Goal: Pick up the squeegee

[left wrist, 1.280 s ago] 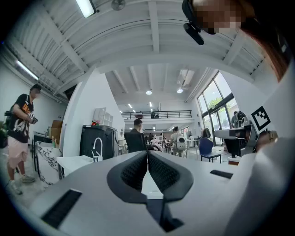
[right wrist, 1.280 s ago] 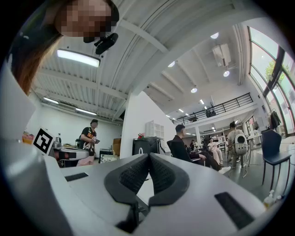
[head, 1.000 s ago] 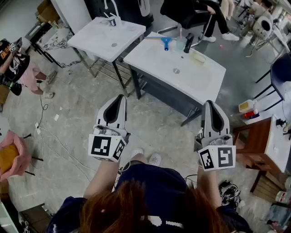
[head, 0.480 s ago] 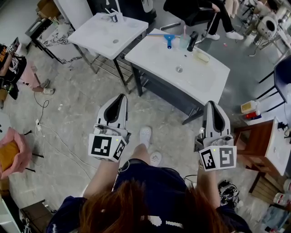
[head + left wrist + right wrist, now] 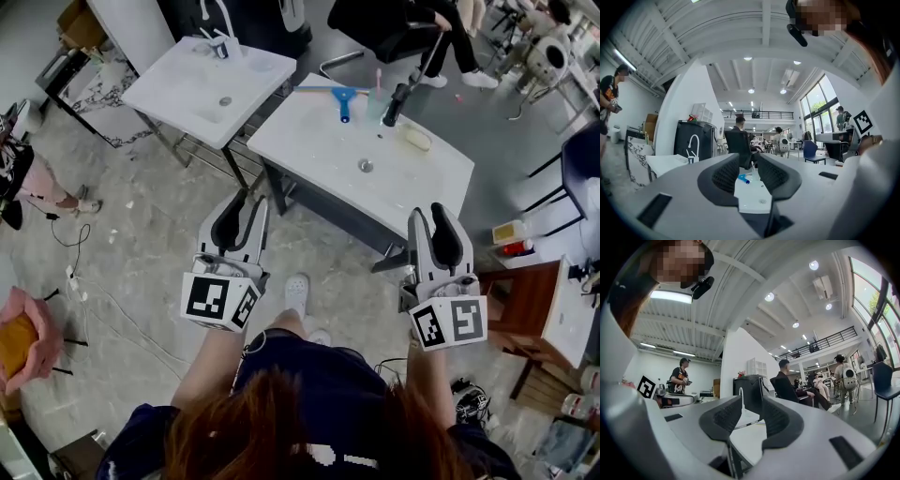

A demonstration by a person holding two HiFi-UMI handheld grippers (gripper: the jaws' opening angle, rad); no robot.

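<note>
The squeegee (image 5: 342, 97) has a blue handle and a pale blade, and it lies at the far edge of the nearer white basin top (image 5: 309, 131). In the left gripper view the squeegee (image 5: 744, 179) shows small and blue between the jaws, far off. My left gripper (image 5: 244, 208) hovers level in front of the basin's left corner. Its jaws are opening and hold nothing. My right gripper (image 5: 430, 216) hangs before the basin's right front edge, also opening and empty. In their own views the left gripper (image 5: 749, 161) and right gripper (image 5: 751, 404) each show a clear gap.
On the basin stand a black tap (image 5: 394, 98), a cup with a toothbrush (image 5: 375, 89) and a soap dish (image 5: 415, 138). A second white basin (image 5: 178, 94) stands to the left. A wooden cabinet (image 5: 525, 300) is at right. A seated person (image 5: 422, 19) is behind.
Both grippers have moved forward toward the nearer basin, which now lies closer beneath them. Their jaws, shut in the earlier frames, now stand apart.
</note>
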